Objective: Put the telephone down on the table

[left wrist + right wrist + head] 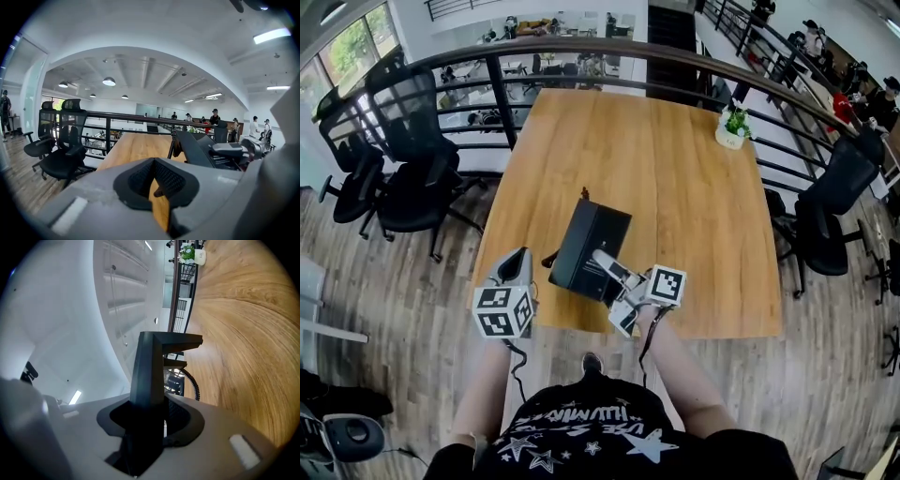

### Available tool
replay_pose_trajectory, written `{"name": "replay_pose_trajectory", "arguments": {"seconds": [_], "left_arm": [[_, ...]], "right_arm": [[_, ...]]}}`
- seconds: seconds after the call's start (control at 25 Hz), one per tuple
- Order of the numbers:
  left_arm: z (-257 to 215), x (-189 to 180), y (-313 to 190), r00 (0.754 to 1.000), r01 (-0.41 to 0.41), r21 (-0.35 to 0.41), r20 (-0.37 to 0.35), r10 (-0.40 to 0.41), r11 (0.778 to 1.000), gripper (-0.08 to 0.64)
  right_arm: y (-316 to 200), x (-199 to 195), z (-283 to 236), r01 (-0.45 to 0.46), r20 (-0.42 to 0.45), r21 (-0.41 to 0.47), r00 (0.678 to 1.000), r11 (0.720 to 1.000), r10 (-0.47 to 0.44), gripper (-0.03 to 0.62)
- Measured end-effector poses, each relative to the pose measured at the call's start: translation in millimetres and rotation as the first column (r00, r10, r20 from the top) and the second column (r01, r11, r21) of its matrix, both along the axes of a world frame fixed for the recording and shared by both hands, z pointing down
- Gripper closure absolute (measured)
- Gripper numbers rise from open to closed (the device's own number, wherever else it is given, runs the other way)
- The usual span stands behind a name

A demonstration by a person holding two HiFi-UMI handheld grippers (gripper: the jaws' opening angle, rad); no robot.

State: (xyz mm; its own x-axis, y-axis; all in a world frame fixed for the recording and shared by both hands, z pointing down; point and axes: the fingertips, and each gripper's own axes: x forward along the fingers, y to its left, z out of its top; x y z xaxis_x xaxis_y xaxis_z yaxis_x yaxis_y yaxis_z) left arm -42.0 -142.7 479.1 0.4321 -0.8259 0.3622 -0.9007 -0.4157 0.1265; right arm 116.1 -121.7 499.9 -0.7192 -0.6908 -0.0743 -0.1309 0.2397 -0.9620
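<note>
The telephone (589,248) is a black desk set with a coiled cord (192,383). It hangs tilted over the near edge of the wooden table (675,159), with my right gripper (607,265) shut on it. In the right gripper view its dark body (150,376) stands up from between the jaws. My left gripper (517,261) hovers just left of the telephone by the table's near left corner, shut and holding nothing. The left gripper view shows the telephone (201,150) to the right, above the tabletop (136,145).
A small potted plant (733,127) stands at the table's far right. Black office chairs (408,159) sit to the left and another chair (830,206) to the right. A curved black railing (581,49) runs behind the table. People stand in the distance.
</note>
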Motion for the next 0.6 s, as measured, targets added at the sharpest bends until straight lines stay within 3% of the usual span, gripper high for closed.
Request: {"name": "replay_pose_trajectory", "arguments": {"seconds": [0.28, 0.6], "left_arm": [[0, -3, -36, 0.999, 0.041, 0.001, 0.022, -0.041, 0.999, 0.558], [-14, -37, -88, 0.997, 0.079, -0.045, 0.026, -0.078, 0.996, 0.558]], "right_arm": [[-49, -2, 9, 0.046, 0.017, -0.017, 0.999, 0.999, -0.046, 0.431], [-104, -33, -1, 0.073, 0.035, -0.062, 0.997, 0.995, -0.071, 0.431]]}}
